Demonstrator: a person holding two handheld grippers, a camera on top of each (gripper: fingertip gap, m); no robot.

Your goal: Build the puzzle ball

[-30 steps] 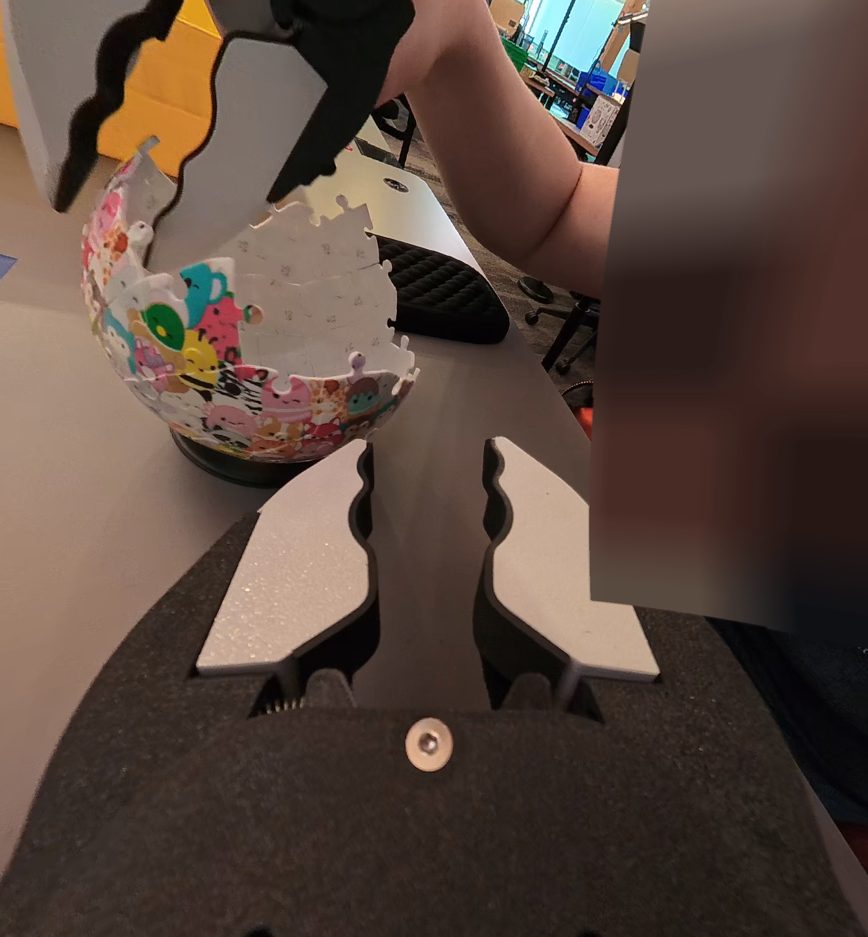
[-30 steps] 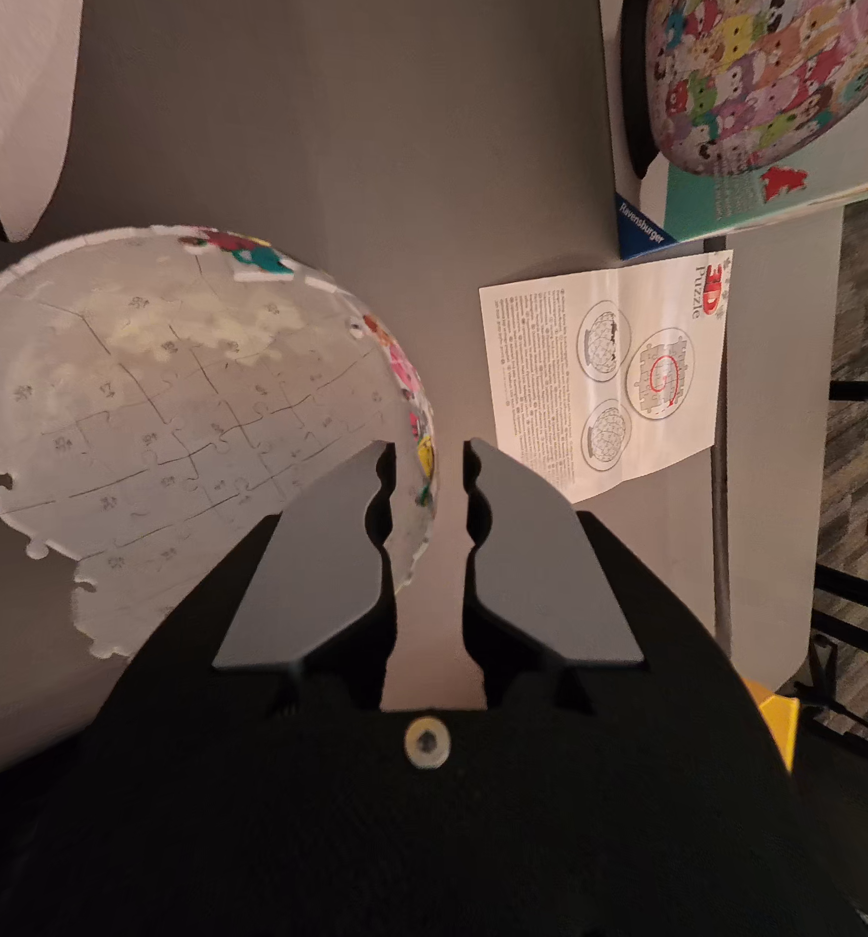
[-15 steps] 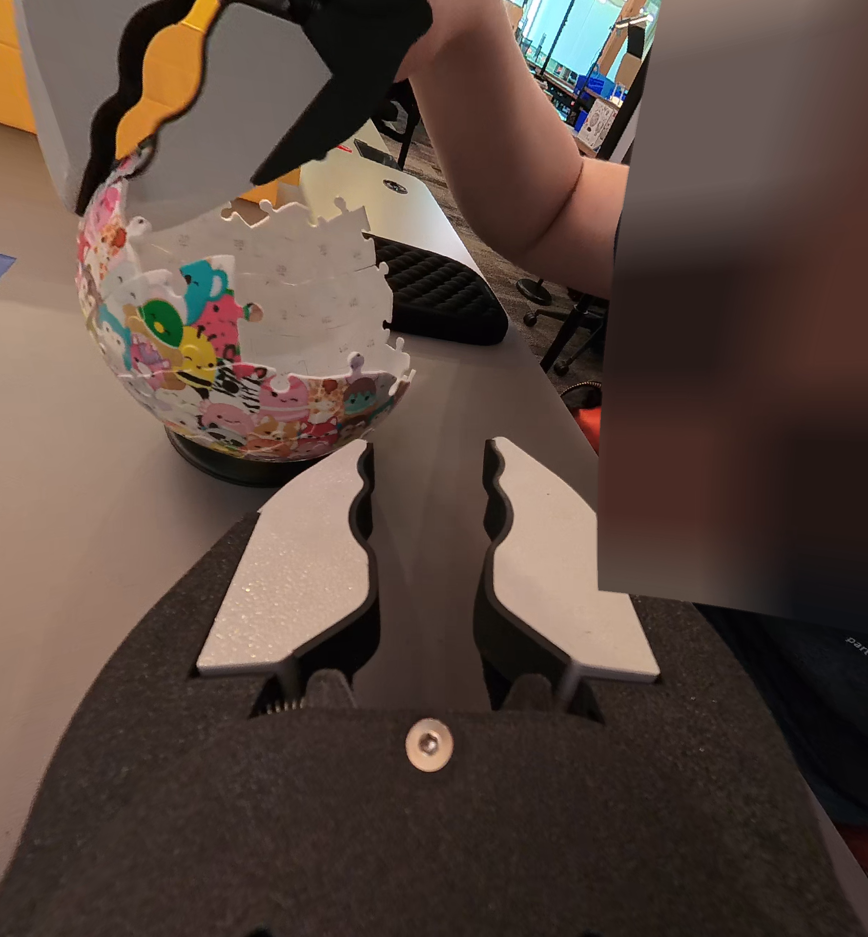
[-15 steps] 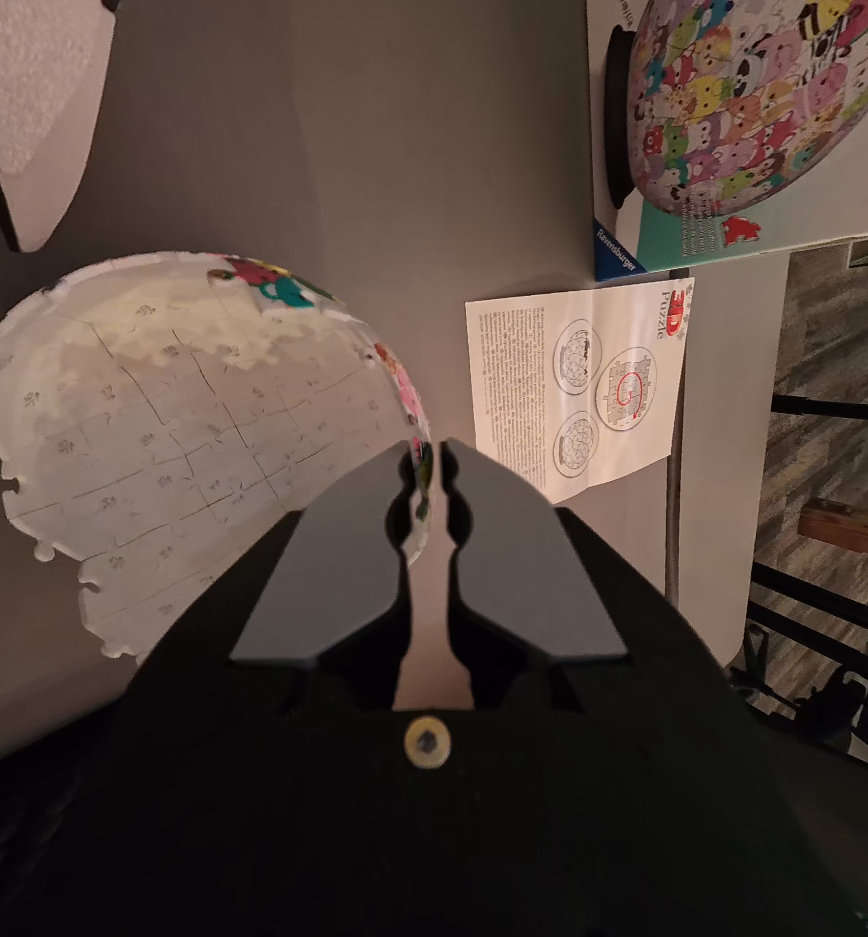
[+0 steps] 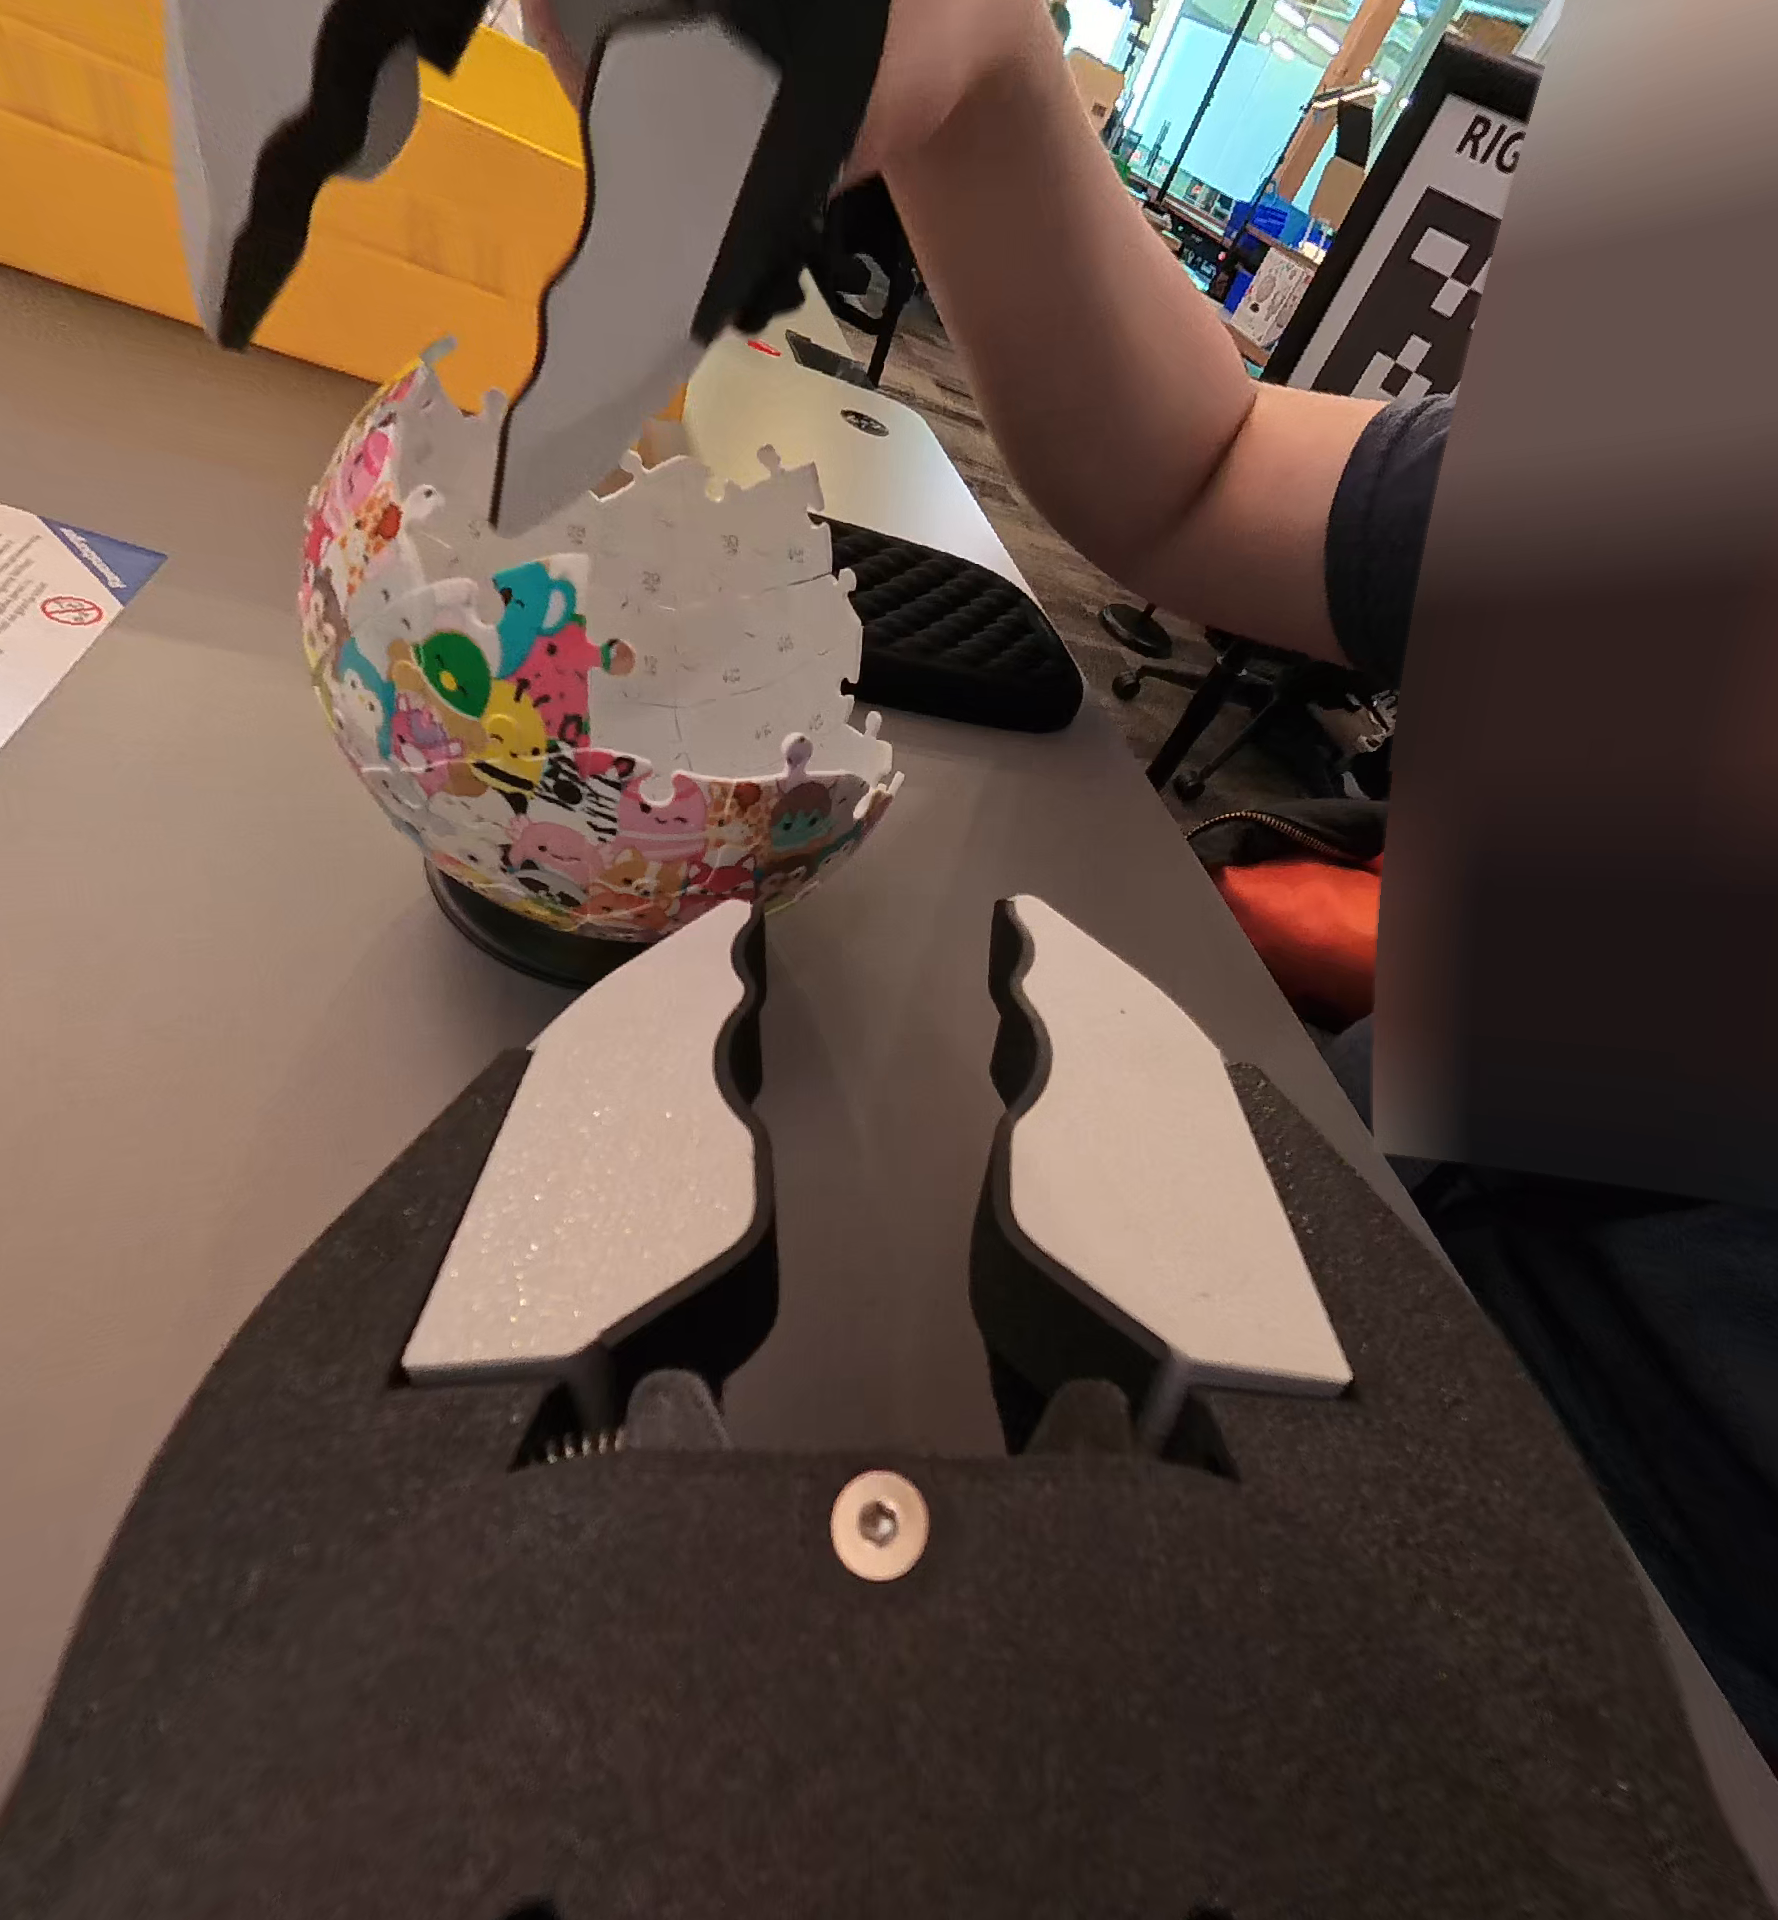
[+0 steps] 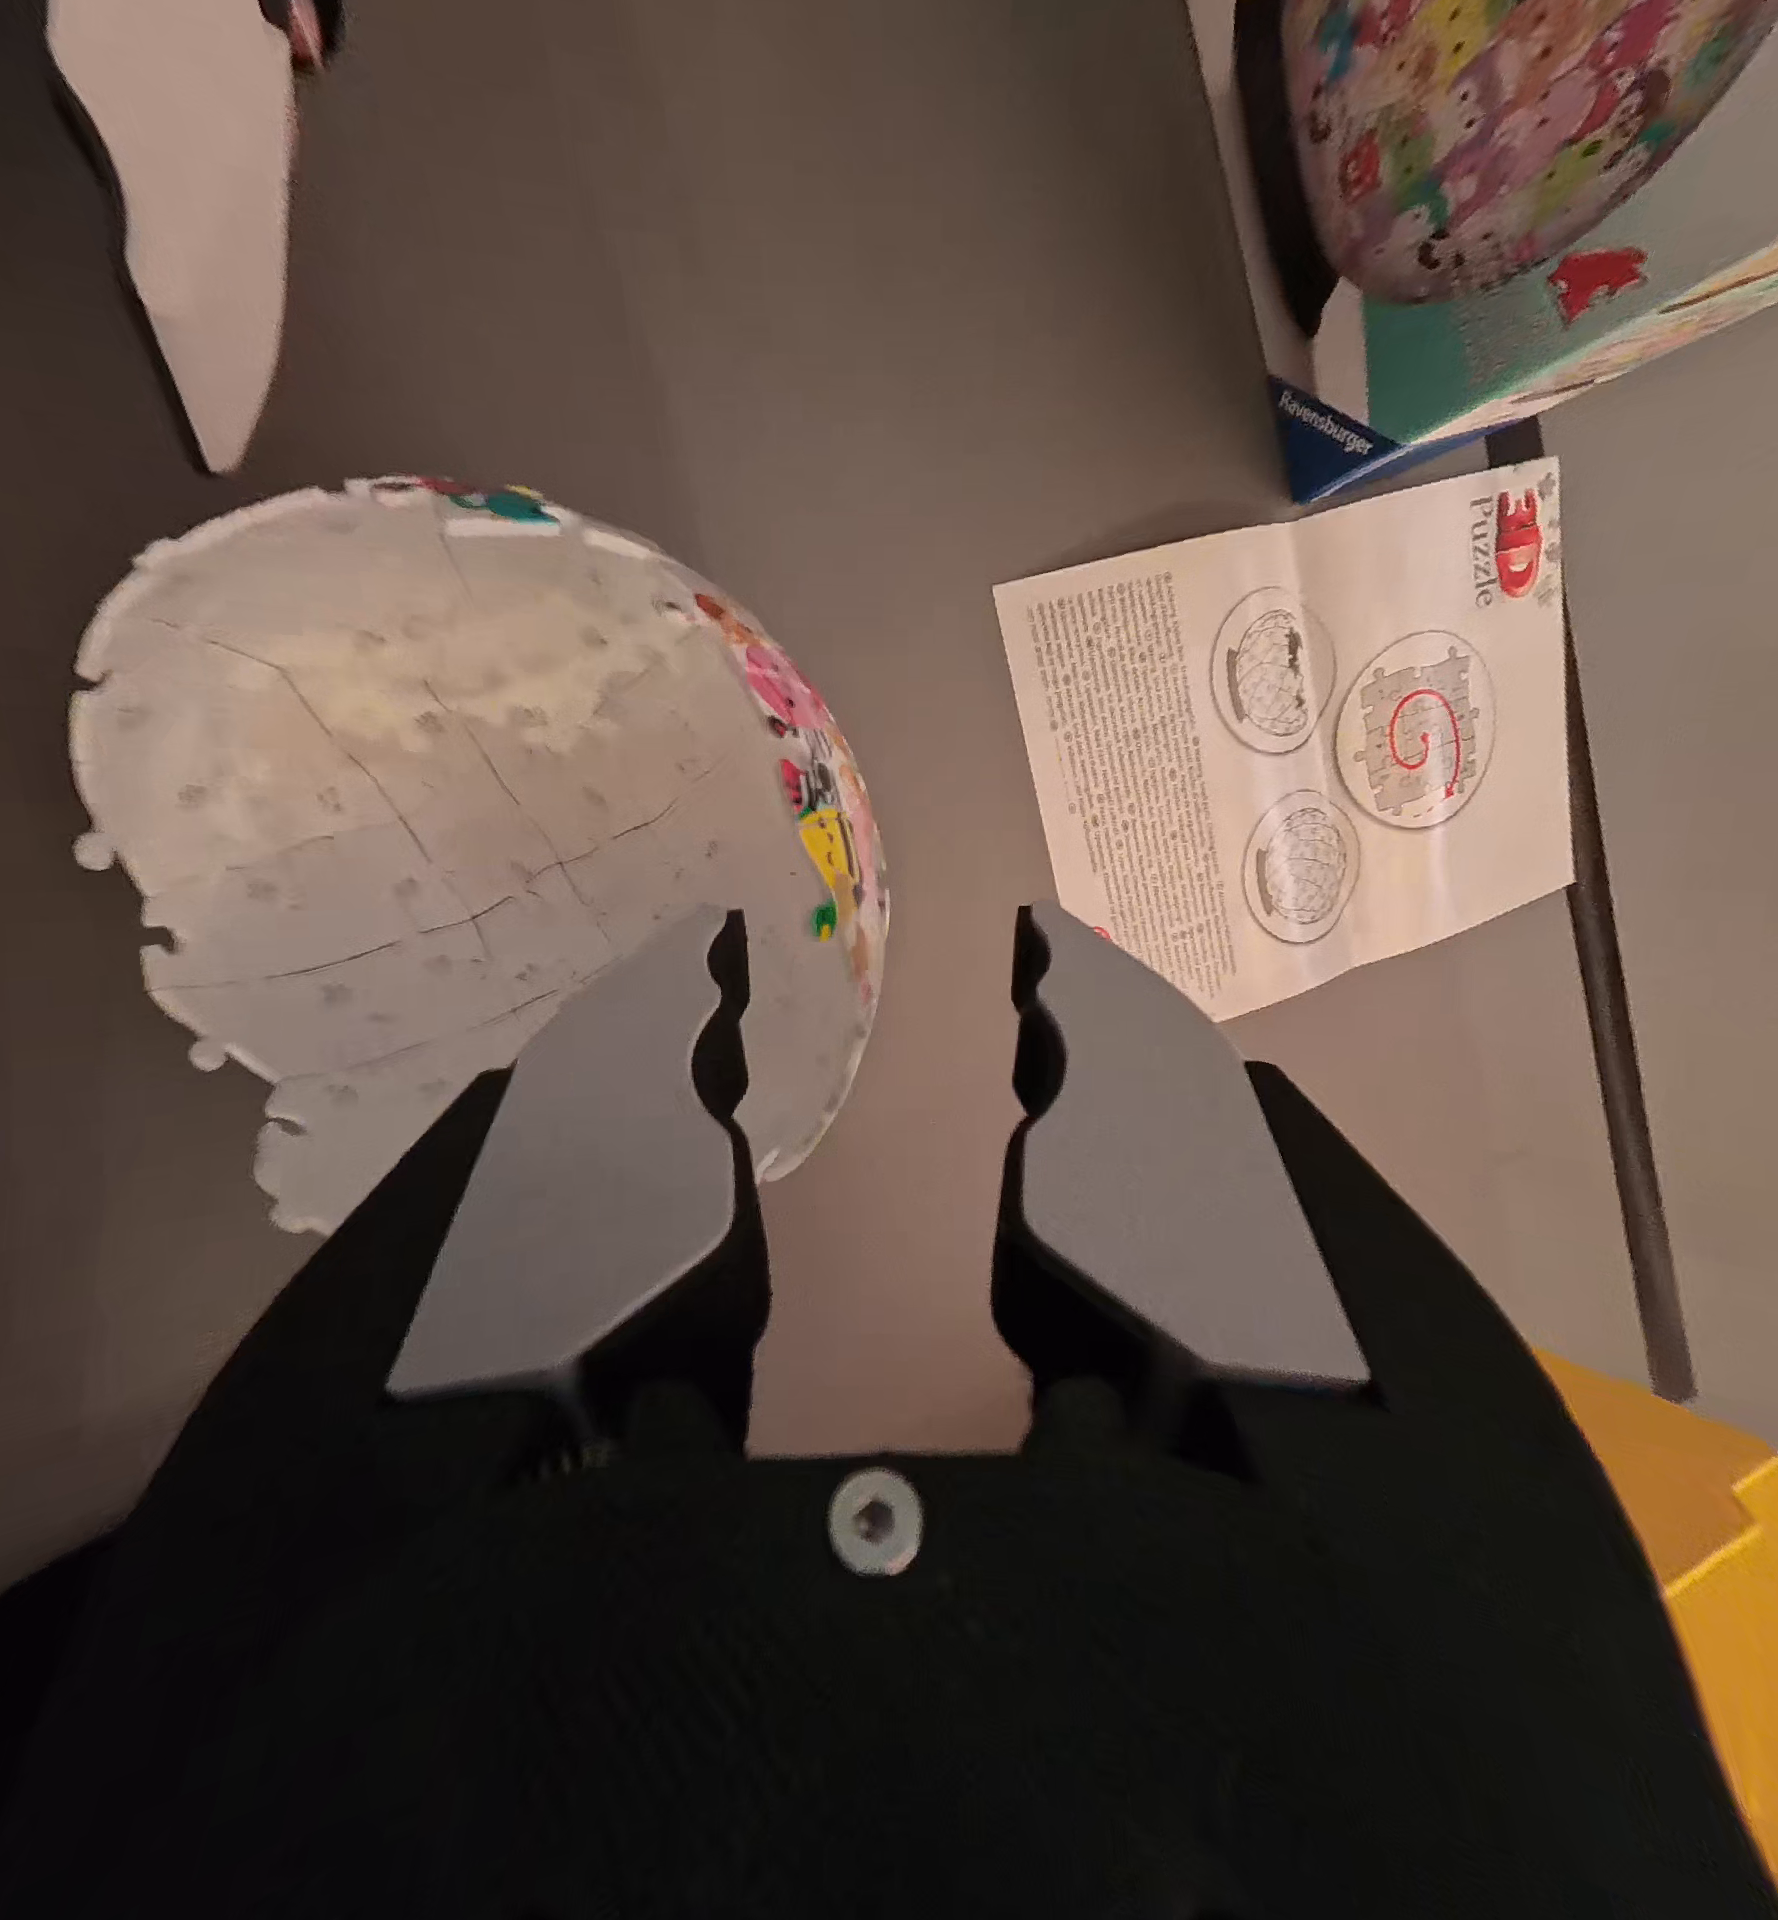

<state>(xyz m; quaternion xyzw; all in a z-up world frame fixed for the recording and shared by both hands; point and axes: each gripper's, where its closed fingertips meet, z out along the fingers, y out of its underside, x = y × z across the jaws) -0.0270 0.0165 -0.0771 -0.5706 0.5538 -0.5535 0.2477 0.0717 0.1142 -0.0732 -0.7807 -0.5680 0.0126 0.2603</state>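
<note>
The half-built puzzle ball sits on a black stand on the grey table. It is colourful outside, white inside, with an open top and a jagged rim. My left gripper is open and empty, low over the table just in front of the ball. My right gripper hangs over the ball's top, open. In the right wrist view the ball's white inside shows from above. My right gripper straddles the rim, one finger over the inside, one outside, holding nothing.
A folded instruction sheet and the puzzle box lie to the ball's side. The sheet also shows in the left wrist view. A black padded rest lies behind the ball. A person's arm reaches over the table edge. The black padded rest sits 20 centimeters or so from the ends of my right fingers.
My right gripper's jaws, nearly shut at the ball's rim half a second ago, have opened wide. The left gripper has stayed open and has barely moved.
</note>
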